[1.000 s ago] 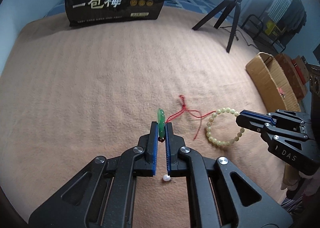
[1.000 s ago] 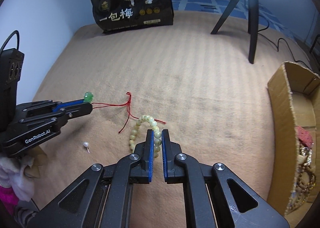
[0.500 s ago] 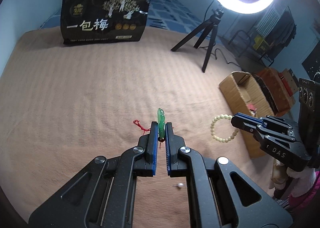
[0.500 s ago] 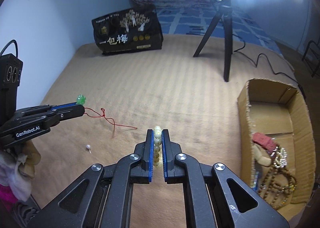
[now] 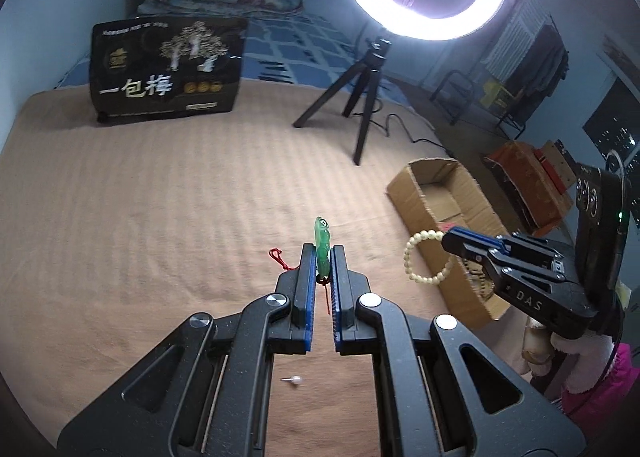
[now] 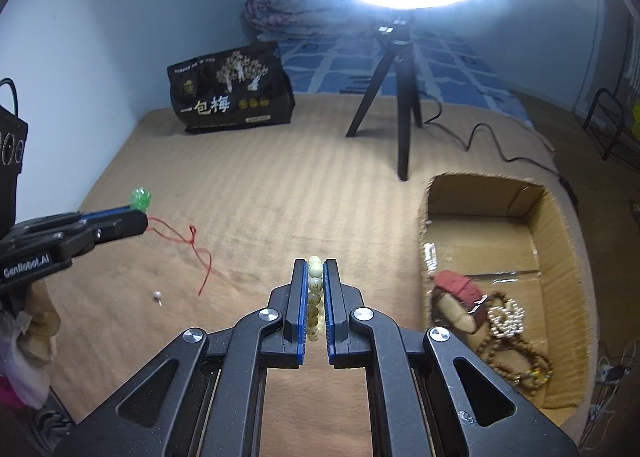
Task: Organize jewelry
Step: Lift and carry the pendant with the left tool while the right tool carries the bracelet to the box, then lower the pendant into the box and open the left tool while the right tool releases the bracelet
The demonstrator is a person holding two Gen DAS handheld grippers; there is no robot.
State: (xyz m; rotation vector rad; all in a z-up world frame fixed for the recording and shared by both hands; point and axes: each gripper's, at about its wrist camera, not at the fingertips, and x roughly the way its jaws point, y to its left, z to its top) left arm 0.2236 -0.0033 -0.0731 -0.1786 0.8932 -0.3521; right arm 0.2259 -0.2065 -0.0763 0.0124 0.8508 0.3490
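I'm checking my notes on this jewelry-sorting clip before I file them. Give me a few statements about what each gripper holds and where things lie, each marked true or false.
1. The left gripper is shut on the green pendant. True.
2. The right gripper is open and holds nothing. False: it is shut on the pale bead bracelet.
3. The cardboard box already holds brown beads. True.
4. The pearl pin lies inside the box. False: it lies on the tan blanket.
5. The pendant's red cord trails down to the blanket. True.
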